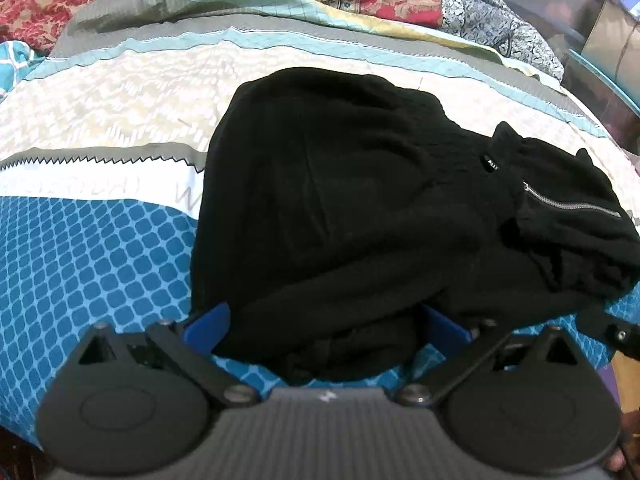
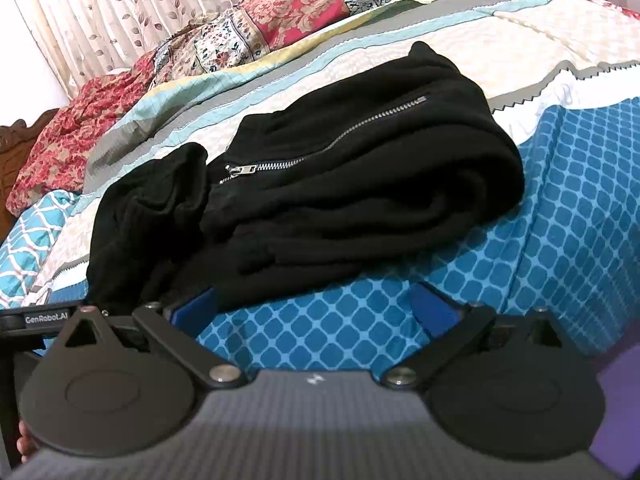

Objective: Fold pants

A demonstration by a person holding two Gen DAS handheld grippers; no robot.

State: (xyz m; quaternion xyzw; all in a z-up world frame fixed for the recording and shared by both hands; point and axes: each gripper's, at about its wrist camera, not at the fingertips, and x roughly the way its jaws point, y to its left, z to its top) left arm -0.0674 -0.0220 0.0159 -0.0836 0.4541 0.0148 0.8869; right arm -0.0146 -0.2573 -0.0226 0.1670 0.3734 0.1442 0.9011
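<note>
**A:** Start nearest. The left gripper (image 1: 326, 330) has its blue fingers (image 1: 210, 326) spread wide, and the near fold of the black pants (image 1: 340, 200) bulges down between them. Nothing is pinched; the cloth just sits in the gap.

**B:** And the right gripper (image 2: 316, 306)?

**A:** Spread as well, holding nothing. Between its fingers there is only the blue-patterned bedspread (image 2: 580, 208); its left finger lies just beside the pants' near edge (image 2: 360, 184).

**B:** So the pants are already a bundle?

**A:** Yes, stacked in several layers on the bedspread, near the front edge of the bed. The zipper pocket (image 2: 320, 136) faces up on top, and one loose, rumpled end (image 2: 148, 208) slumps off the left side of the stack in the right wrist view.

**B:** Then I'd judge the folding nearly finished. What makes the tidy-up go well?

**A:** Take that loose end by its full thickness, not only the top ply, lift it low and lay it over the stack so the edges line up. Keep the other gripper pressing the stack, or the soft layers may slide apart.

**B:** Beyond that?

**A:** Cream and grey bands of the spread, then floral quilts (image 2: 280, 20) heaped at the far side.
</note>
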